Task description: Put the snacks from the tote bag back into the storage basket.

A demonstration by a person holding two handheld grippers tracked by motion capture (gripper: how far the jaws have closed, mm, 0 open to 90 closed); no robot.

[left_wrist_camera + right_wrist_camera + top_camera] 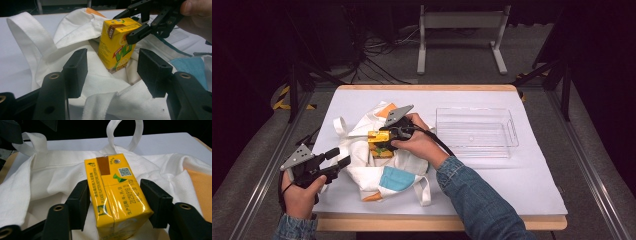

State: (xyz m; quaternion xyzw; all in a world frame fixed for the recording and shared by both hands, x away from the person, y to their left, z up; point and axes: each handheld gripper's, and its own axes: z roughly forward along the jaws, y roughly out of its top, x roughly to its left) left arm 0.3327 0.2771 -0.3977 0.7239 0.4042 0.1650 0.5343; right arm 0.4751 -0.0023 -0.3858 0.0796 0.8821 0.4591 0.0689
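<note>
A yellow drink carton (379,142) stands over a crumpled white tote bag (362,172) in the middle of the table. My right gripper (379,137) is shut on the carton's top end, its jaws pressing both sides. In the right gripper view the carton (115,195) sits between the jaws of the right gripper (115,187), above the bag (50,170). My left gripper (340,156) is open at the bag's left edge, holding nothing. In the left gripper view its jaws (112,65) frame the carton (116,45), the bag (75,32) and the right gripper (123,26).
A clear plastic bin (474,132) stands to the right of the bag on the white tabletop (512,185). The bag has orange and blue patches and loose handles. Cables and a table frame lie on the floor beyond.
</note>
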